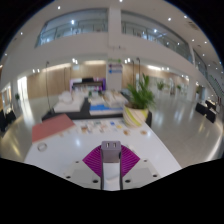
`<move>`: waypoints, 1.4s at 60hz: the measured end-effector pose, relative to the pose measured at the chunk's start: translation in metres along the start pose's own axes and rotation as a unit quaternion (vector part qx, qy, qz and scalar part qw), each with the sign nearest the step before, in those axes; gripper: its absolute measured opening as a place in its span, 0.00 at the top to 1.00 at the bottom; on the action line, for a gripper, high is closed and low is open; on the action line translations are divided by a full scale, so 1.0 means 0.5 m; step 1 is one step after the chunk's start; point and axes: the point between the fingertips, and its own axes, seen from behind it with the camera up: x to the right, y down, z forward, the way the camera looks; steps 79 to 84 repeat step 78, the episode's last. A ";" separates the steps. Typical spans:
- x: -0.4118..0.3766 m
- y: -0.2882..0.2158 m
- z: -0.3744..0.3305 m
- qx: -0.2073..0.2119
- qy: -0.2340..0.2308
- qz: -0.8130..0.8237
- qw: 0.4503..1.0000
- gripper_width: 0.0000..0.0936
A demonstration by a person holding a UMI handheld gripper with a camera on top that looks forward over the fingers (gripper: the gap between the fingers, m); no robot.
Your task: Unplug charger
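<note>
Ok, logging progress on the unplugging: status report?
Tongs closed on grey charger. Held above white table. Potted plant beyond, nothing blocking.

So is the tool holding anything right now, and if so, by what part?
A small grey charger sits between the purple pads of the tool, which look closed on its lower body. Its top sticks up above the fingertips, over the white table.

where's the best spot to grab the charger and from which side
Probably the small grey body of the charger, by its two flat sides, coming straight in from the near side over the white table. It sits squarely at the tips of the gripper, between the pads.
</note>
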 end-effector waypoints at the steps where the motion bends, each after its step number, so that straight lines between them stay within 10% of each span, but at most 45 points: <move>1: 0.022 0.019 0.000 -0.018 0.004 -0.003 1.000 0.79; 10: 0.185 0.209 0.033 -0.139 0.035 -0.044 0.989 0.78; 22: 0.237 0.325 0.111 -0.196 0.022 -0.085 0.977 0.67; 30: 0.242 0.286 0.107 -0.180 0.019 -0.096 0.979 0.08; 60: 0.149 0.090 -0.446 -0.184 -0.003 -0.023 0.983 0.09; 84: 0.142 0.109 -0.493 -0.181 0.001 -0.033 0.983 0.09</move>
